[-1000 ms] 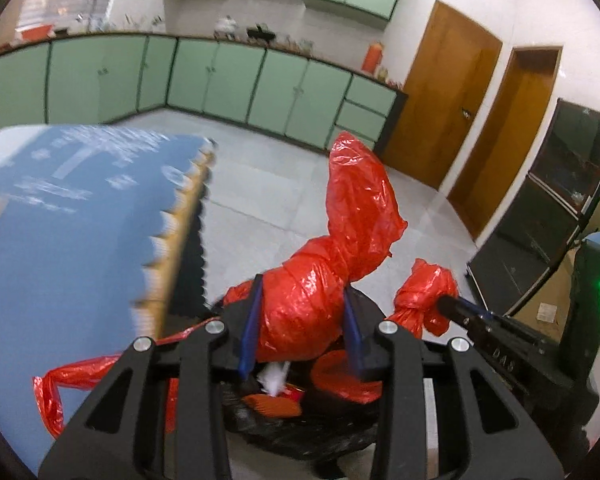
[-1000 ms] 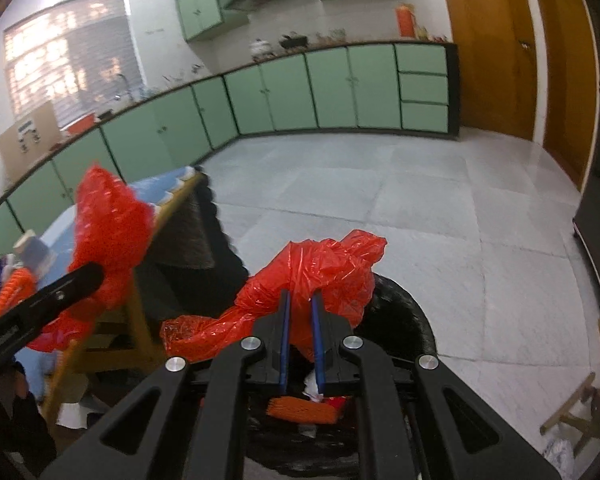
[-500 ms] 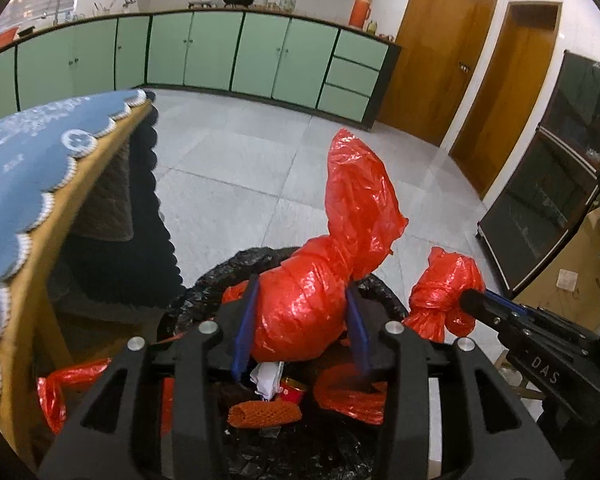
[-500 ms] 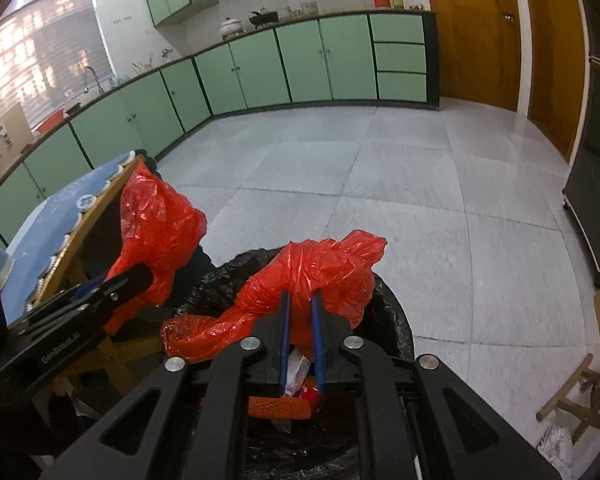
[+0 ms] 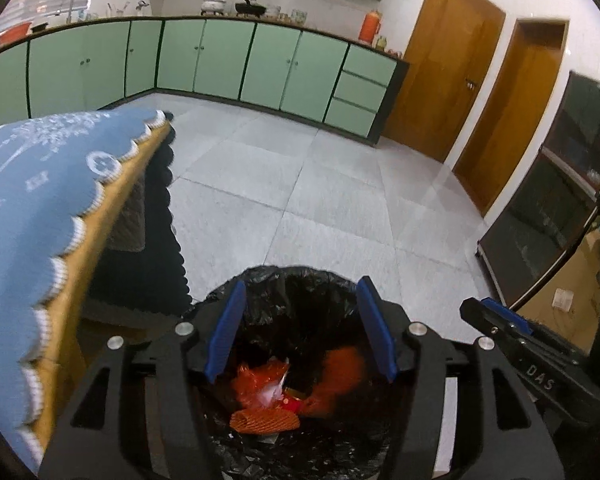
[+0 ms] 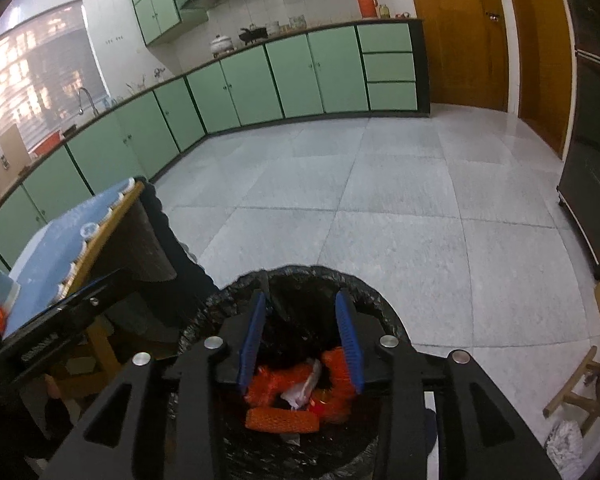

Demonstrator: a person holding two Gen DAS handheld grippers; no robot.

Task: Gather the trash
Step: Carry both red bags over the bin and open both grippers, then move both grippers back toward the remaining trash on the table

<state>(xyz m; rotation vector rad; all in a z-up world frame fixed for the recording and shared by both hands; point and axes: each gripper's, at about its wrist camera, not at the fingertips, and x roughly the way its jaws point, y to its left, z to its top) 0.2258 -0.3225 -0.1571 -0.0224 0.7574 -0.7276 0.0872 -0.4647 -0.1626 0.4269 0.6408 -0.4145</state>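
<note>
A bin lined with a black bag [image 5: 300, 276] stands on the floor below both grippers; it also shows in the right wrist view [image 6: 364, 284]. Inside lie the red plastic bag [image 5: 260, 380], blurred, an orange net roll [image 5: 264, 420] and white scraps. In the right wrist view the red bag [image 6: 268, 388] and the net roll [image 6: 282, 420] lie in the bin. My left gripper [image 5: 300, 324] is open and empty above the bin. My right gripper [image 6: 300, 340] is open and empty above it too, and shows at the right of the left wrist view [image 5: 500, 320].
A table with a blue scalloped cloth [image 5: 40, 184] stands just left of the bin. Green cabinets [image 5: 220, 60] line the far wall. Wooden doors [image 5: 440, 80] and a dark glass cabinet [image 5: 560, 216] are on the right. Grey tiled floor [image 6: 380, 208] lies beyond.
Both grippers held the red bag over the bin; both have opened and the bag has dropped into the bin.
</note>
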